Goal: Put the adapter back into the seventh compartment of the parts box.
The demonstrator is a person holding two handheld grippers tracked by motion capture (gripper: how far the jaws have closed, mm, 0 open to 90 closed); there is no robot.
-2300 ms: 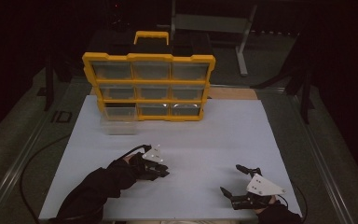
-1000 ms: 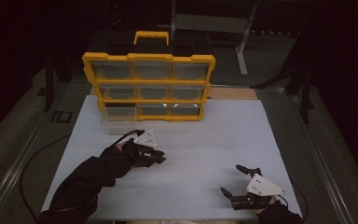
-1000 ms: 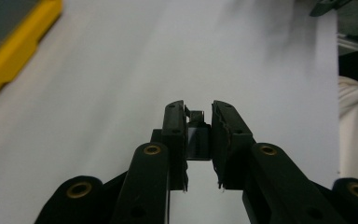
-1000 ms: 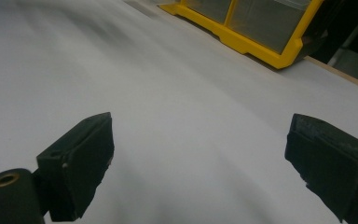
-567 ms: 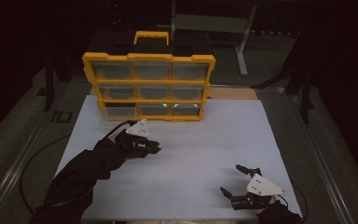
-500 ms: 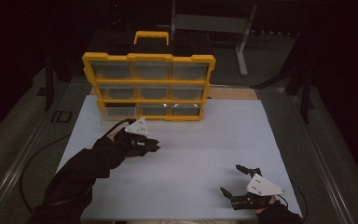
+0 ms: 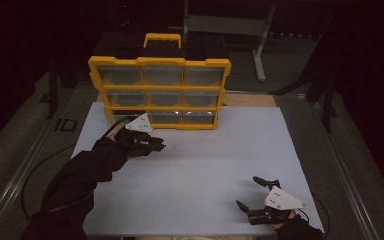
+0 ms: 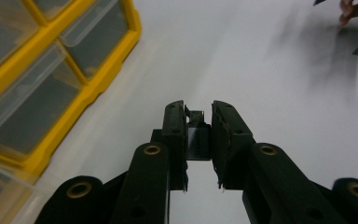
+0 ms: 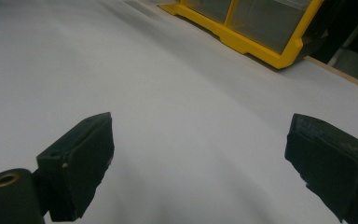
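Left hand-held gripper (image 7: 157, 146) hangs over the worktop's (image 7: 205, 165) far left part, just in front of the organizer's lower left corner, its jaws clamped on a small dark part (image 8: 197, 135); that piece sits between the pads and its shape is hard to make out. Right hand-held gripper (image 7: 252, 192) rests near the worktop's near right corner, jaws spread wide apart with nothing between them. White and bare, the worktop stands in a dim room with dark floor on both sides and a grey frame behind. At the far edge a yellow organizer (image 7: 160, 92) with clear drawers and a top handle stands upright.
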